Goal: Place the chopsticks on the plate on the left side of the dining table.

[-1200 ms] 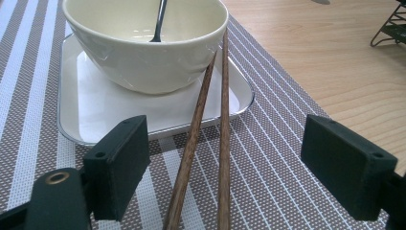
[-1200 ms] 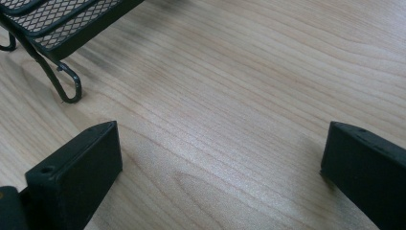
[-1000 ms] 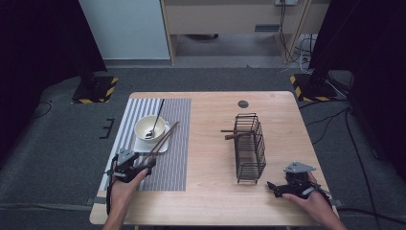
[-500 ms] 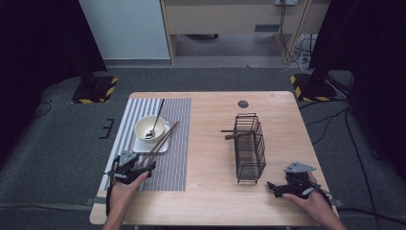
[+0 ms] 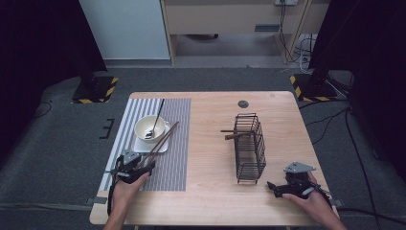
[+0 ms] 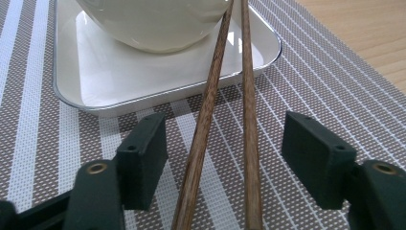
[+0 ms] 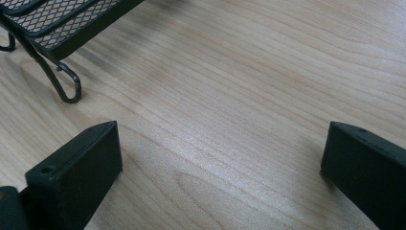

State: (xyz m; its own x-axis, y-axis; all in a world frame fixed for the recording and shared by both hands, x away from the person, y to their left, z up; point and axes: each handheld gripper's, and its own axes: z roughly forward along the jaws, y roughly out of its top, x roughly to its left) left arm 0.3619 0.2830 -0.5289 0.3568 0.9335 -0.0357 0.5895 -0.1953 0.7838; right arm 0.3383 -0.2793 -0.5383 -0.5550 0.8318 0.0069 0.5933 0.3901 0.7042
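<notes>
Two brown wooden chopsticks (image 5: 163, 139) lean with their far ends on a square white plate (image 5: 141, 146) that holds a white bowl (image 5: 149, 127) with a spoon (image 5: 158, 115) in it. My left gripper (image 5: 143, 166) rests on the striped placemat (image 5: 177, 143) at their near ends. In the left gripper view both chopsticks (image 6: 208, 110) run between the jaws of the left gripper (image 6: 225, 158). The jaws have just been closing, and a gap still shows on each side. My right gripper (image 5: 274, 188) sits open on bare wood by the black wire rack (image 5: 251, 148).
Brown wooden sticks (image 5: 230, 135) poke out of the rack's left side. A rack foot (image 7: 67, 88) is close ahead of the right gripper (image 7: 220, 167). A small dark disc (image 5: 243, 103) lies near the table's far edge. The plate (image 6: 143, 86) and bowl (image 6: 153, 24) stand just beyond the left jaws.
</notes>
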